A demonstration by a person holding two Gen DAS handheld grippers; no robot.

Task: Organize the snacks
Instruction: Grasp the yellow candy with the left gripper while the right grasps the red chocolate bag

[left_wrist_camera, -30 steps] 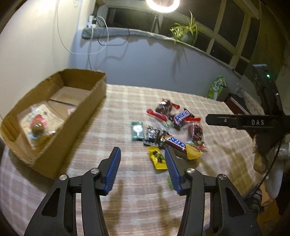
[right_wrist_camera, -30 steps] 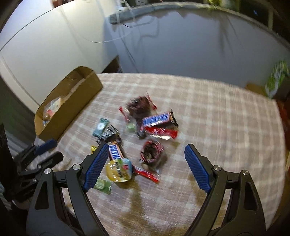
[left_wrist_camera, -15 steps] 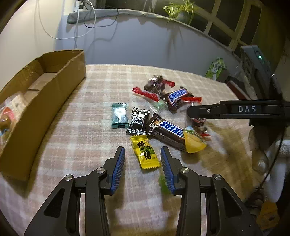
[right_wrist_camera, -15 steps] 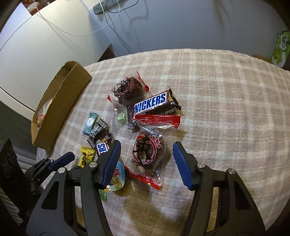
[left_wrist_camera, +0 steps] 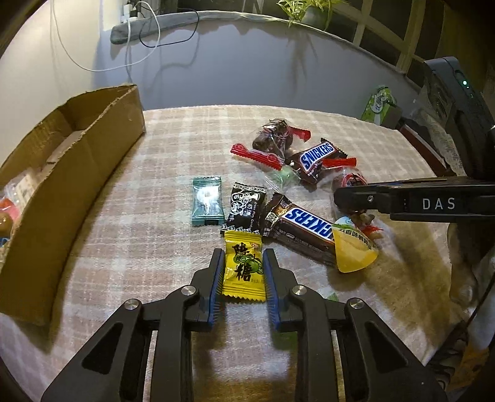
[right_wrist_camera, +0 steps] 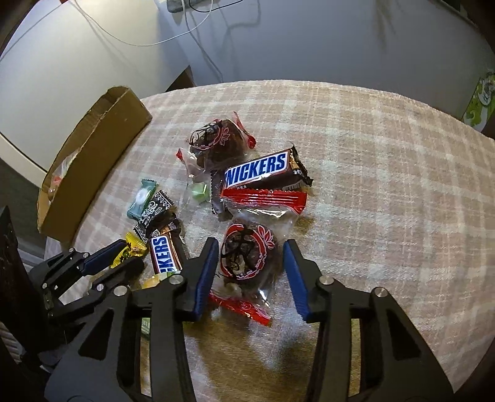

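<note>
Snacks crowd the desk beside a cardboard box. Left tool, closing, pinches the yellow candy. Right tool, closing, straddles a clear-wrapped dark pastry, one pad apart.

Home: windowsill plant, plaid tablecloth

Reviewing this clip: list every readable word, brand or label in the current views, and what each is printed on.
"SNICKERS": far Snickers bar.
"SNICKERS", partly covered: near Snickers bar.
"DAS": side of the right gripper.
Two large Chinese characters: yellow candy between the left gripper's pads.
Black candy, teal candy: print too small.
</note>
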